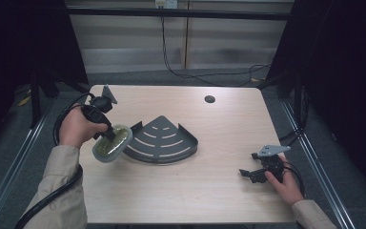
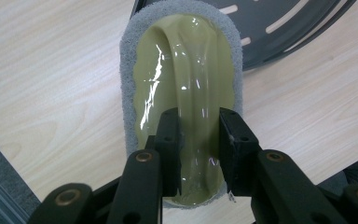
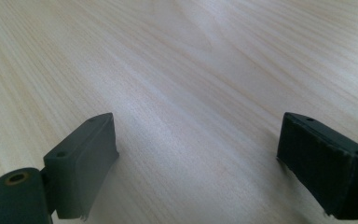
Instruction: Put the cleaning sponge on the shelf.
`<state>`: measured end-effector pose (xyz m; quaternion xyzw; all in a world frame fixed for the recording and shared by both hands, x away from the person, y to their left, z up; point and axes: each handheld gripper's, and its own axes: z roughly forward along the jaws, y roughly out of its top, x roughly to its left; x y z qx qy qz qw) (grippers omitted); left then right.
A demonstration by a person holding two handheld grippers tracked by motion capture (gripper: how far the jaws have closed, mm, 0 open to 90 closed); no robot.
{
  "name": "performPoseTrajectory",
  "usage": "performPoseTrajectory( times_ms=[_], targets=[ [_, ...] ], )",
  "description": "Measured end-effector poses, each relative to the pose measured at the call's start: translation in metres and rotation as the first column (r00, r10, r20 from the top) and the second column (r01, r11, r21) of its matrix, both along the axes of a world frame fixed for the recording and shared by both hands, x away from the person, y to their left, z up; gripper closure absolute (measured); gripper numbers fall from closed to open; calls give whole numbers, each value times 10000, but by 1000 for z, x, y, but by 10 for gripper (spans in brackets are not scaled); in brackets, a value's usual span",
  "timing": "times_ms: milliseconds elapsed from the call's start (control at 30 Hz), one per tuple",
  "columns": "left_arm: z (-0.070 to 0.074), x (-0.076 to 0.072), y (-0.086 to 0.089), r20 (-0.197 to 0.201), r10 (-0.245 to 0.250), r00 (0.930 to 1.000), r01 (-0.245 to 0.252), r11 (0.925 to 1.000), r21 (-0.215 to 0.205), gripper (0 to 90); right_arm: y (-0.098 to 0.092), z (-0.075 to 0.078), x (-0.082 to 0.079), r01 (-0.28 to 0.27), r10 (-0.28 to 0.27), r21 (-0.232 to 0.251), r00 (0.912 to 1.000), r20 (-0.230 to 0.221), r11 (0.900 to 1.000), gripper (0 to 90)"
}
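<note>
Scrubber: an oval scrubbing pad (image 1: 110, 144) with a glossy olive-green plastic top, a raised ridge handle along its length and a grey fibrous sponge rim; it hangs tilted just beside the left corner of the rack, lifted off the table.
Rack: a dark grey, fan-shaped metal corner rack (image 1: 164, 140) with curved slots in its floor and a low wall; it lies flat near the middle of the table and serves here as the landmark.
Left gripper: the left gripper (image 2: 199, 144) is clenched on the scrubber, its two black pads pressing either side of the ridge handle near the pad's near end; in the high view it sits left of the rack, pointing down and towards the rack.
Left hand: the left hand (image 1: 76, 128) wraps the gripper's body left of the rack, a beige sleeve behind it.
Right gripper: the right gripper (image 3: 198, 158) is released, jaws standing wide with bare wood between them; it rests low, well apart from the rack, to the rack's right and nearer the person.
Table: a light wood-grain table (image 1: 219, 124) with a round cable hole beyond the rack.
</note>
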<state>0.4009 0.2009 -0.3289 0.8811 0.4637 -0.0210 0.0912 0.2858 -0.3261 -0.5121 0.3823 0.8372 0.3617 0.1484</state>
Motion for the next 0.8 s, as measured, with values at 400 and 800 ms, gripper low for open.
performPoseTrajectory(
  times_ms=[400, 800],
  targets=[
    [-3, 16, -19, -43, -363, 9993, 364, 9992, 174, 710, 0, 0, 0, -15, 15, -8, 10000, 11, 10000, 111],
    [-5, 32, -37, 55, -792, 9968, 791, 9967, 163, 710, 0, 0, 0, -32, 32, -18, 10000, -2, 10000, 111]
  ],
)
